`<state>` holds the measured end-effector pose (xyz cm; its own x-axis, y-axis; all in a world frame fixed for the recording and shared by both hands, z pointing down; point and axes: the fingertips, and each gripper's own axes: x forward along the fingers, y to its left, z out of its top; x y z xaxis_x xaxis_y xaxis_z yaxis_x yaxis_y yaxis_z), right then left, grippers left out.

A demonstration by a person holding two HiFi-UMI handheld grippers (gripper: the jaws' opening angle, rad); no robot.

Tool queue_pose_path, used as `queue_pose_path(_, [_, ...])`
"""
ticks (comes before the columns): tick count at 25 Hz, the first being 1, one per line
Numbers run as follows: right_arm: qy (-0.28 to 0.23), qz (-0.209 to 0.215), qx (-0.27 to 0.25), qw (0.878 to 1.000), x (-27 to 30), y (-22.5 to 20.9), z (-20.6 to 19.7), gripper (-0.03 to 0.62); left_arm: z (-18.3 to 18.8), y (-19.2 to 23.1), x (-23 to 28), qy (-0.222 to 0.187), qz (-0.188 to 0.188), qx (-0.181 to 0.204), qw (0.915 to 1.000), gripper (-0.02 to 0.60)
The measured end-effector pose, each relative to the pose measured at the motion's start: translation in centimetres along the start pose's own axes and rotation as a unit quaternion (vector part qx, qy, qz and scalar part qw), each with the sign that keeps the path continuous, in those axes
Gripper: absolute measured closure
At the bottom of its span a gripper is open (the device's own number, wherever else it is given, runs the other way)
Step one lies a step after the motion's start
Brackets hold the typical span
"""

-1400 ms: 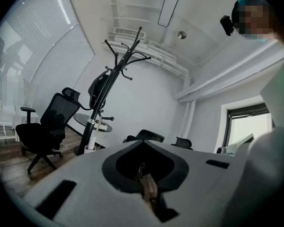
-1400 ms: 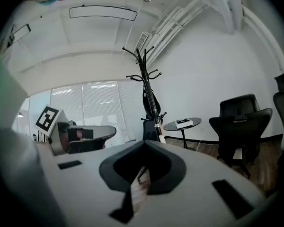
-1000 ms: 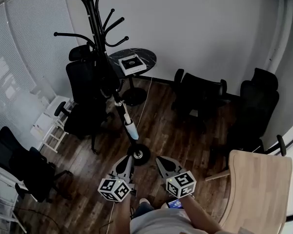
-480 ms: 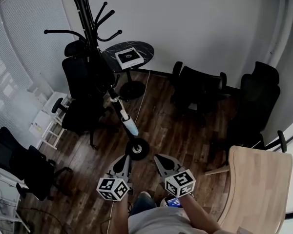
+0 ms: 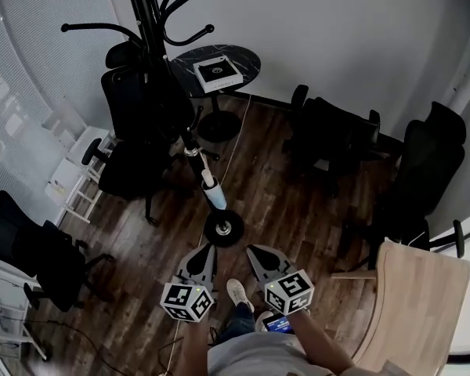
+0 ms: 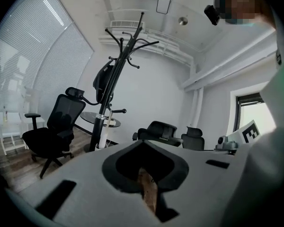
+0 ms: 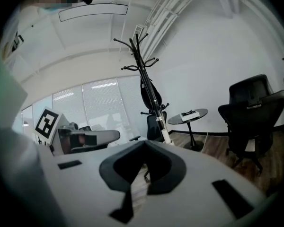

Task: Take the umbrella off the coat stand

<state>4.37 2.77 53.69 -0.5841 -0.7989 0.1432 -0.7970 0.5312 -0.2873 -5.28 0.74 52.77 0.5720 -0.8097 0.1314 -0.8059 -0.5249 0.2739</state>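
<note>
Two tongs are held side by side low in the head view, the left tongs (image 5: 205, 249) and the right tongs (image 5: 255, 251), each with its marker cube nearest the person. In each gripper view the jaws are seen pressed together, with only a thin slit of wood floor showing between them, and nothing is clamped in either. A light shoe (image 5: 236, 292) is seen on the floor between the two cubes.

Just ahead of the left tips the round base of the coat stand (image 5: 223, 227) is set on the floor, near but not touched. The umbrella (image 6: 103, 82) is seen as a dark folded bundle hung high against the stand's pole, under the hooks, well apart from both tongs.

A black office chair (image 5: 137, 131) is placed just beside the stand. Behind it a small round desk (image 5: 251, 63) carries a white box (image 5: 217, 73). A light wooden desk (image 5: 419, 304) is seen at the person's right.
</note>
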Motion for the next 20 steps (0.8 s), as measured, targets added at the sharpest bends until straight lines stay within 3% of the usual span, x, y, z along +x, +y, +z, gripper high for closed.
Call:
queue_pose_path(11, [0.007,-0.030,0.015,0.999,9.4,-4.9,2.1,0.582,3.5,7.6,8.0,-0.014,-0.011,-0.012,0.9998,0.561])
queue_pose_path(15, [0.006,-0.043,0.002,0.999,12.6,-6.1,2.7,0.582,4.2,9.3,10.9,-0.009,-0.033,0.008,0.9994,0.561])
queue_pose_path(20, [0.000,-0.047,-0.011,0.999,14.6,-6.6,4.7,0.582,4.9,11.6,12.6,-0.012,-0.027,-0.007,0.9995,0.561])
